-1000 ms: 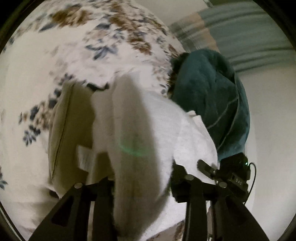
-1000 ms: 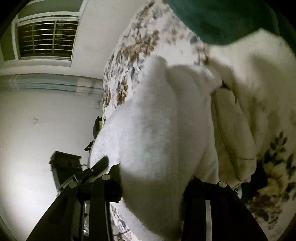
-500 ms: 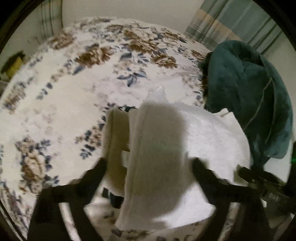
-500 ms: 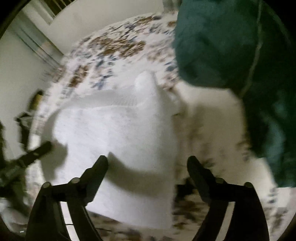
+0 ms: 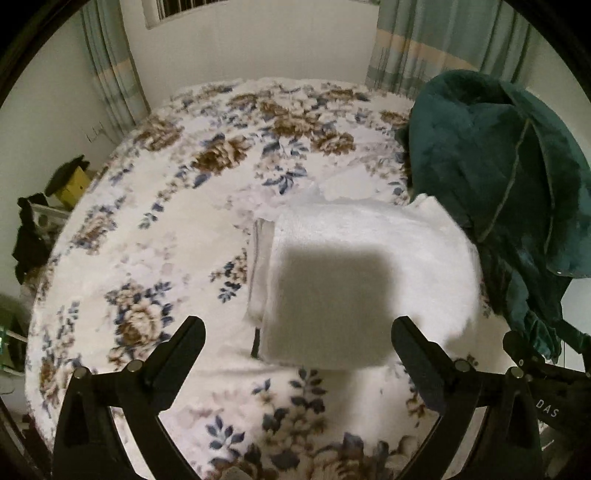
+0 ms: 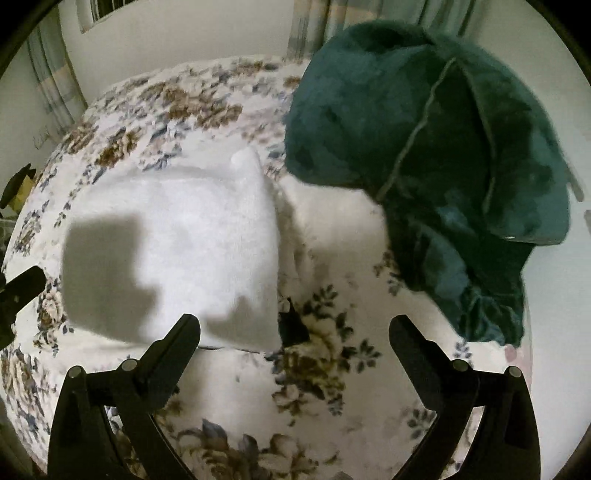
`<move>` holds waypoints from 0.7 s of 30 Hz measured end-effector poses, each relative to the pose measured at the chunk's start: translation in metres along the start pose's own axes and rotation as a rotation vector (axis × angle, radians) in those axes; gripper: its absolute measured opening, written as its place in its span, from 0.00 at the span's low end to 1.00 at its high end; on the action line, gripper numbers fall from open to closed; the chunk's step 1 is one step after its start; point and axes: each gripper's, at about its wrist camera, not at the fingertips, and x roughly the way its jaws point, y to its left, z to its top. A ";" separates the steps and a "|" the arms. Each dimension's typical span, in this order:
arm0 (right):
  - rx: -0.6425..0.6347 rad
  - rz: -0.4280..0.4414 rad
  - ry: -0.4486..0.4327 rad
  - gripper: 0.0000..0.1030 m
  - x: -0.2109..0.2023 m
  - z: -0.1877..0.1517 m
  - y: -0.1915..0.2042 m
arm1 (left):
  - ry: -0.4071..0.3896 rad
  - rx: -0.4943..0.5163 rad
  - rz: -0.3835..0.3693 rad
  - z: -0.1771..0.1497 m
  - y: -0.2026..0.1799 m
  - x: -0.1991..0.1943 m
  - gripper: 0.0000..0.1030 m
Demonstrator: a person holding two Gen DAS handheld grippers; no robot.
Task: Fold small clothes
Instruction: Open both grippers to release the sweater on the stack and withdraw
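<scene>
A: Left wrist view: the folded white garment (image 5: 369, 280) lies flat on the floral bedspread (image 5: 155, 236), centre-right of frame, a square shadow across its middle. A cream-coloured layer shows along its left edge.

B: And the left gripper (image 5: 297, 343)?

A: Spread wide at the bottom of the frame, nothing between the fingers; the garment sits just beyond the tips, not touched.

B: Right wrist view?

A: The same white garment (image 6: 177, 254) sits left of centre. The right gripper (image 6: 295, 339) is likewise fully parted and empty. Its left finger overlaps the garment's near edge in the picture; contact cannot be determined.

B: Surroundings?

A: A dark green plush blanket (image 6: 436, 147) is heaped at upper right, its edge right against the garment's far right corner in the left view. Striped curtains (image 5: 436, 40) and a barred window (image 5: 184, 7) run along the top of the frame.
</scene>
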 end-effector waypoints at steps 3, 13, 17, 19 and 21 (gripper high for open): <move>0.003 -0.010 -0.045 1.00 -0.049 -0.012 -0.005 | -0.034 0.014 -0.001 -0.011 -0.004 -0.044 1.00; 0.048 -0.017 -0.239 1.00 -0.245 -0.063 -0.036 | -0.160 0.025 -0.017 -0.057 -0.013 -0.203 1.00; 0.052 0.001 -0.307 1.00 -0.327 -0.093 -0.048 | -0.205 0.009 -0.015 -0.078 -0.012 -0.266 1.00; 0.053 0.011 -0.343 1.00 -0.363 -0.107 -0.054 | -0.227 0.006 -0.003 -0.088 -0.012 -0.293 1.00; 0.049 0.020 -0.378 1.00 -0.397 -0.119 -0.059 | -0.251 -0.002 -0.008 -0.098 -0.012 -0.320 1.00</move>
